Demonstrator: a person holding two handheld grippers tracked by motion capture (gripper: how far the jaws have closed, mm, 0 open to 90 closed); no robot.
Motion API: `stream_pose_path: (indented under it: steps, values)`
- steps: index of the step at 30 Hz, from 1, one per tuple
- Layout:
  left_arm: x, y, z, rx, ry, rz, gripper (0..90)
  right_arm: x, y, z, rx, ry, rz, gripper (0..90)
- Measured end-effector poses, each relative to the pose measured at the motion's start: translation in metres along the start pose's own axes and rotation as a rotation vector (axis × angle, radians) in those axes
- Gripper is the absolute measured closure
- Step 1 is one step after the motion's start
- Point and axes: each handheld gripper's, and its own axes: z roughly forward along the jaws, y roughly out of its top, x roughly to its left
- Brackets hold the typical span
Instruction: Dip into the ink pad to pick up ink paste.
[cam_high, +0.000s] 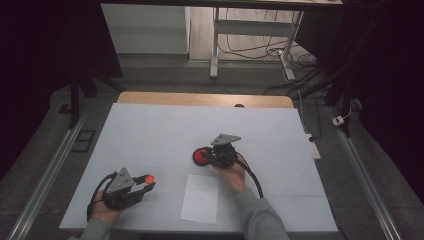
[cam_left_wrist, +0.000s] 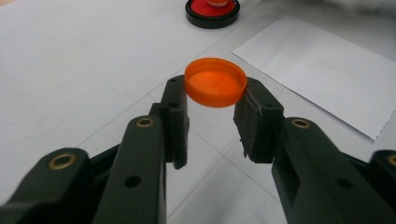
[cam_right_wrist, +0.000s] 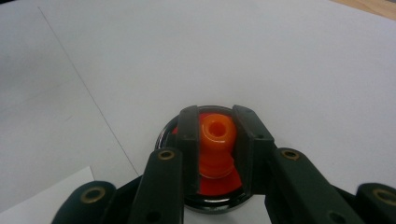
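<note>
Orange cap and orange-necked round container, one per gripper.
Orange cap (cam_left_wrist: 215, 82) clamped between left gripper (cam_left_wrist: 212, 116) jaws above the table (cam_high: 150, 130); right gripper (cam_right_wrist: 216, 140) closed on the orange neck (cam_right_wrist: 215, 133) of the black-rimmed container (cam_high: 201, 156), near the paper sheet (cam_high: 200, 198).

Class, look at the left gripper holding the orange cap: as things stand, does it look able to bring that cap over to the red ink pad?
Probably yes. The left gripper grips the orange cap, and bare table lies between it and the red ink pad. The right gripper, clamping the orange stamp there, crowds the pad.
</note>
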Motion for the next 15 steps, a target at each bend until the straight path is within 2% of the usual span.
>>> stream_pose_path:
  steps: [5,15]
  values:
    - [-0.0005,0.0002,-0.0004,-0.001,0.001,0.001,64.7,0.0008,0.0005,0.0003,0.007,-0.002,-0.011,72.6]
    - [-0.0009,0.0001,-0.0019,-0.007,0.004,0.0,64.7,-0.0002,-0.0011,0.0003,-0.004,0.005,-0.002,72.9]
